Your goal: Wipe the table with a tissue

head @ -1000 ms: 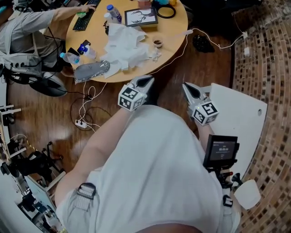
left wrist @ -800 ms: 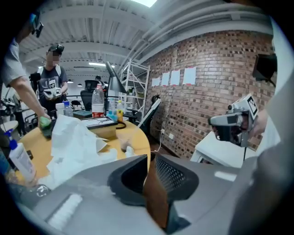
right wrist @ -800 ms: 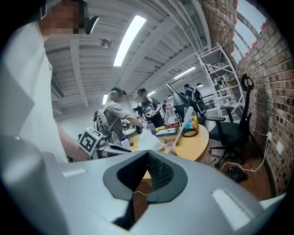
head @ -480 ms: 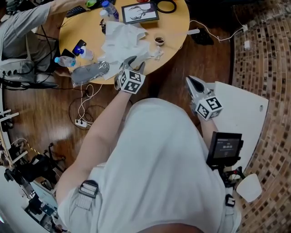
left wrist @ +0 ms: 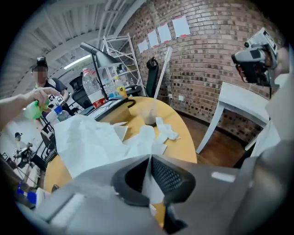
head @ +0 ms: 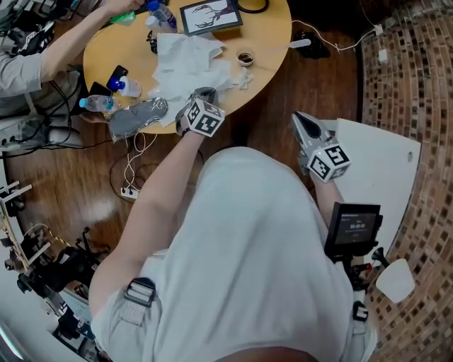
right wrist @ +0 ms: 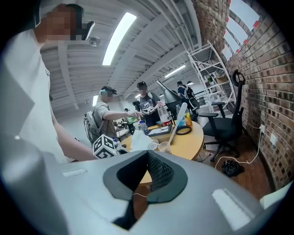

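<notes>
The left tool (head: 204,93) pinches the tissue (head: 185,60) at its edge, and the right tool (head: 301,118) is clenched empty. The tissue is best dragged flat across the table (head: 272,35).

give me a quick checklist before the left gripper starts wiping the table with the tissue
1. Tissue in left gripper: ok, jaws have just closed on it.
2. Left gripper at the table: ok, at its near edge.
3. Right gripper out of the way: ok, shut, empty, off the table.
4. Wiping path free: not ok, paper cup, bottle, picture frame.
5. Tissue flat on the wood: cannot tell.
</notes>
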The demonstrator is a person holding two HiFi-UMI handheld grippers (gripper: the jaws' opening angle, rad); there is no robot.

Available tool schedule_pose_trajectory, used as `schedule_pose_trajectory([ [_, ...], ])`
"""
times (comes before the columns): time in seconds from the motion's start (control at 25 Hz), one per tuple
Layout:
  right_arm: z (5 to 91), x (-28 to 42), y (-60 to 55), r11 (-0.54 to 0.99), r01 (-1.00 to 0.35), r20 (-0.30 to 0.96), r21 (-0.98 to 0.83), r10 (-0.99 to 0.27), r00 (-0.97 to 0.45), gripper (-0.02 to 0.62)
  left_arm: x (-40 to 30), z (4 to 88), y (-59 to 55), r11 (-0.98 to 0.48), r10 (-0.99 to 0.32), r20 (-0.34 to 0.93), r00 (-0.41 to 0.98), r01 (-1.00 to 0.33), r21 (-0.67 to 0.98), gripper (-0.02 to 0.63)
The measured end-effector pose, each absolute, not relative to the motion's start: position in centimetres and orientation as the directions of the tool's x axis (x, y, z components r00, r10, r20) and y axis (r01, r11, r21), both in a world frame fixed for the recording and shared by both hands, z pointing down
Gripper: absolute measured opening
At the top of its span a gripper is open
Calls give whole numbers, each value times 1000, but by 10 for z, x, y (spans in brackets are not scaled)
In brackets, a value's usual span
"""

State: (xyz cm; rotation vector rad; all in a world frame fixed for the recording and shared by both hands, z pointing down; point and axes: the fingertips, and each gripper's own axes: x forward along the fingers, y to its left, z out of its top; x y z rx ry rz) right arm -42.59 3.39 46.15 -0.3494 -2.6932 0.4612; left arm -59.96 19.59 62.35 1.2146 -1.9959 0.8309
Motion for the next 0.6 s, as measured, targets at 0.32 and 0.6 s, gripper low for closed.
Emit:
schedule_pose_trajectory([
  [0.32, 463, -429, 27, 914, 154, 322, -376, 285, -903, 6, -595, 569, 178, 407, -616, 678, -402, -899, -162, 6],
  [0.6, 468, -426, 19, 913, 117, 330, -391, 258, -908, 6, -587, 570, 137, 372, -645, 665, -377, -915, -159, 6],
])
